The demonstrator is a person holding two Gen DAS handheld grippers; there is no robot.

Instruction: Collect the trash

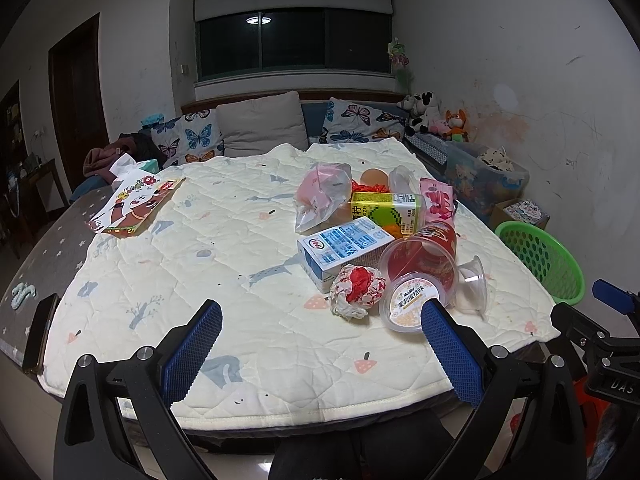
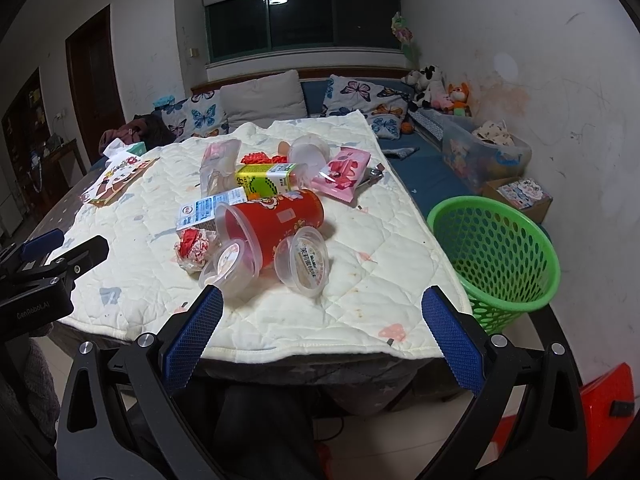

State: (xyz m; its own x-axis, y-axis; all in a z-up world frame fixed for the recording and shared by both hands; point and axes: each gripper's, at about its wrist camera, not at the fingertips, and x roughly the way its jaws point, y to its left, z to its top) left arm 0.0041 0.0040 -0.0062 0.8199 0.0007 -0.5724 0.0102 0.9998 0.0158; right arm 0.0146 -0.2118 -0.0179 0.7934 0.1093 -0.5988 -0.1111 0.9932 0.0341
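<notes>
Left gripper [image 1: 320, 344] and right gripper [image 2: 322, 334] both spread wide, holding nothing, at the near quilt edge [image 2: 304, 350]. Trash heap on quilt's right side: clear jelly cups [image 2: 306, 260], one foil lid on; red tub [image 2: 276, 216] lying open-mouthed, looks empty; crumpled wrapper [image 1: 356, 290]; blue milk carton [image 1: 340, 250]; green juice box [image 2: 266, 178]; pink packet [image 2: 342, 172]. Green basket [image 2: 496, 256] beside the right edge, empty. Left quilt area bare; cartoon box [image 1: 132, 204] far left.

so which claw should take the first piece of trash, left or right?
Right, probably. The right claw is open, with the clear jelly cup just ahead of it and the green basket on its side. The left claw is also open but sits farther from the basket.
</notes>
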